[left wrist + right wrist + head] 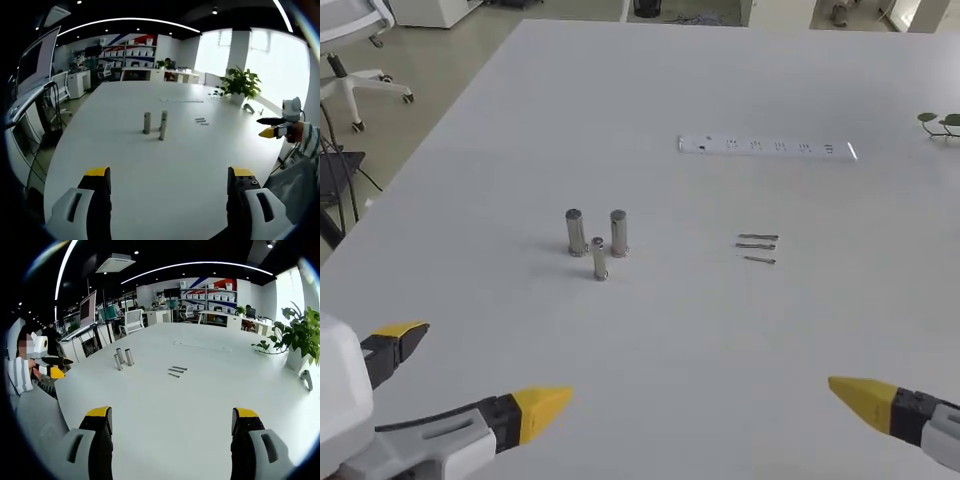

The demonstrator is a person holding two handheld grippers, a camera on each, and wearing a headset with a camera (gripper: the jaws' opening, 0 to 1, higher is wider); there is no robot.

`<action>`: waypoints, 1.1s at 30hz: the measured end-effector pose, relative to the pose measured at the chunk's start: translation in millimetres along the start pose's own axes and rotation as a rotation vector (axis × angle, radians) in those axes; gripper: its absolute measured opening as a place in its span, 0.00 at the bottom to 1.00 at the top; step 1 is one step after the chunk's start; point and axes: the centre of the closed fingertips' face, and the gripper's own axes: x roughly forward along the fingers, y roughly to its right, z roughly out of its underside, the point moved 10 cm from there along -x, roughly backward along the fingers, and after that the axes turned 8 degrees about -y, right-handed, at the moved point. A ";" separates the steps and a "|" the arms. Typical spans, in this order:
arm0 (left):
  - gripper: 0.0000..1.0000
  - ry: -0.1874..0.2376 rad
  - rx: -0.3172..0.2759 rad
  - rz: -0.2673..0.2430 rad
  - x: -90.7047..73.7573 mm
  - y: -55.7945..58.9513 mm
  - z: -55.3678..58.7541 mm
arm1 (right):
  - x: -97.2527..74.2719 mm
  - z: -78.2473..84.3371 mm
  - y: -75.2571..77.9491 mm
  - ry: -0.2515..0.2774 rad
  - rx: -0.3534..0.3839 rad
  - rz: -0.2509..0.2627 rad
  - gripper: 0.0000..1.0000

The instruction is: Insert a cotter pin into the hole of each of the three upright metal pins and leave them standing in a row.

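Three upright metal pins (598, 240) stand bunched together on the white table (650, 340), two behind and a shorter one in front; they also appear in the left gripper view as pins (156, 124) and in the right gripper view as pins (123, 358). Three cotter pins (757, 248) lie flat to their right, well apart from them, also seen as cotter pins (201, 120) and cotter pins (176, 371). My left gripper (470, 370) hovers open near the table's front left, nothing between its yellow fingertips (97, 172). One yellow fingertip (860, 395) of my right gripper (170, 420) shows at front right; it is open and holds nothing.
A white power strip (765, 147) lies behind the cotter pins. Plant leaves (940, 122) reach in at the far right edge; a potted plant (295, 335) stands there. An office chair (350, 60) is off the table's left side. Bare tabletop lies between grippers and pins.
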 end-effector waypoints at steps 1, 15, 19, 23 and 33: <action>0.96 -0.002 0.000 0.002 0.6 -0.2 -0.5 | 0.1 0.1 0.0 0.000 0.000 0.000 0.99; 0.95 -0.013 0.050 0.027 15.8 -0.5 -14.3 | -1.7 1.9 1.3 -0.007 0.011 0.014 0.99; 0.94 -0.012 0.068 0.037 21.8 -0.7 -20.3 | -2.0 3.9 2.0 -0.013 0.015 0.017 0.99; 0.93 -0.014 0.083 0.058 31.1 -0.5 -26.8 | -3.1 5.3 3.0 -0.015 0.021 0.025 0.99; 0.90 0.004 0.123 0.093 55.3 -2.7 -47.2 | -4.0 2.8 1.8 -0.027 0.006 0.036 0.99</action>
